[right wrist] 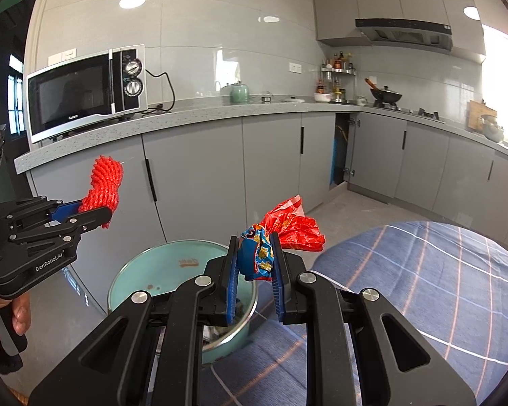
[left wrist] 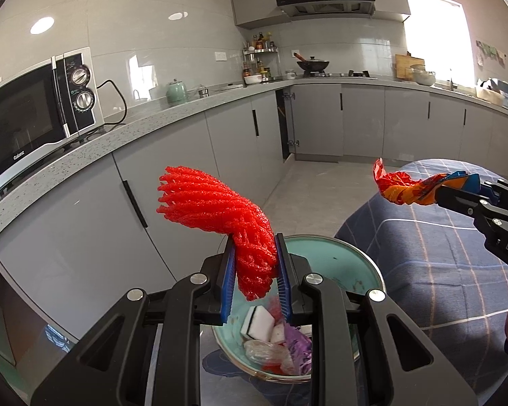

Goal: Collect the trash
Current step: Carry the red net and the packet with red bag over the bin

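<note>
My left gripper (left wrist: 255, 264) is shut on a red foam fruit net (left wrist: 216, 209) and holds it above a teal trash bin (left wrist: 359, 264). The bin holds a white sponge (left wrist: 257, 321), purple scraps and a clear wrapper. My right gripper (right wrist: 255, 260) is shut on a crumpled red and blue snack wrapper (right wrist: 281, 233), held just right of the bin (right wrist: 142, 270). The right gripper also shows in the left wrist view (left wrist: 457, 186) with the wrapper (left wrist: 403, 187). The left gripper (right wrist: 91, 215) with the net (right wrist: 105, 182) shows in the right wrist view.
A table with a blue checked cloth (right wrist: 423, 287) stands right of the bin. Grey cabinets (right wrist: 193, 176) under a counter with a microwave (right wrist: 84, 94) and a green kettle (right wrist: 239, 93) run behind. One cabinet door (right wrist: 342, 149) stands ajar. A wok (right wrist: 386, 94) sits on the stove.
</note>
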`<state>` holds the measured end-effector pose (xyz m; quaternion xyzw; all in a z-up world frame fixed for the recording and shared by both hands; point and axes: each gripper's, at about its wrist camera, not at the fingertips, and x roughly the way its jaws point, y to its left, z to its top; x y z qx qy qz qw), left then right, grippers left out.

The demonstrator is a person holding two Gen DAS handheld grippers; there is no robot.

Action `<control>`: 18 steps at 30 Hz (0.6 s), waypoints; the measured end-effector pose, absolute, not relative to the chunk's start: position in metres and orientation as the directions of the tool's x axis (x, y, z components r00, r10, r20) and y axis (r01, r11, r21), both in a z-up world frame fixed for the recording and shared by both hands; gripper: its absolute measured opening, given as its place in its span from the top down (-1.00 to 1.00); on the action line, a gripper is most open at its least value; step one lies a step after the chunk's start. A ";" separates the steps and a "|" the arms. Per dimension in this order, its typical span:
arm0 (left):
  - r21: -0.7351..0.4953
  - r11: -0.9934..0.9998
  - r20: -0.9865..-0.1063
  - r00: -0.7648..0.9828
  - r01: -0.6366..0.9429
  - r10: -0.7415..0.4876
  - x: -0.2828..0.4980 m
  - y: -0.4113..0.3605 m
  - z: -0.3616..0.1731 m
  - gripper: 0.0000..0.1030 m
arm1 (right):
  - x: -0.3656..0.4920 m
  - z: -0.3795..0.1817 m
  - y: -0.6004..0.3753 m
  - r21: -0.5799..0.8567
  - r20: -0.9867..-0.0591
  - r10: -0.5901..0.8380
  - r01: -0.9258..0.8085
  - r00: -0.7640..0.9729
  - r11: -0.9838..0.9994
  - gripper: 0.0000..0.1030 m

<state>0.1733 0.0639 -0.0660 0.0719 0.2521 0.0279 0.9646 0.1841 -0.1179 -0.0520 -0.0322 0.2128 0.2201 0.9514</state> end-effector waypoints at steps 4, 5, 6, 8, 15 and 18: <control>0.151 0.988 -0.481 0.871 -0.034 0.104 0.174 0.071 -0.065 0.57 | 0.186 -0.050 -0.110 0.031 -0.417 0.420 -0.449 0.806 0.893 0.65; 0.150 0.988 -0.481 0.870 -0.038 0.107 0.175 0.073 -0.065 0.57 | 0.186 -0.050 -0.108 0.030 -0.416 0.422 -0.452 0.805 0.892 0.65; 0.149 0.988 -0.481 0.870 -0.041 0.109 0.174 0.075 -0.066 0.57 | 0.186 -0.050 -0.107 0.030 -0.416 0.425 -0.455 0.804 0.890 0.65; 0.147 0.988 -0.482 0.868 -0.050 0.116 0.174 0.078 -0.066 0.57 | 0.187 -0.050 -0.104 0.029 -0.416 0.431 -0.462 0.801 0.886 0.65; 0.147 0.987 -0.484 0.865 -0.067 0.131 0.175 0.083 -0.067 0.57 | 0.188 -0.052 -0.092 0.024 -0.420 0.451 -0.487 0.788 0.873 0.65; 0.150 0.986 -0.483 0.865 -0.070 0.135 0.176 0.085 -0.067 0.57 | 0.189 -0.052 -0.086 0.021 -0.421 0.460 -0.498 0.782 0.867 0.65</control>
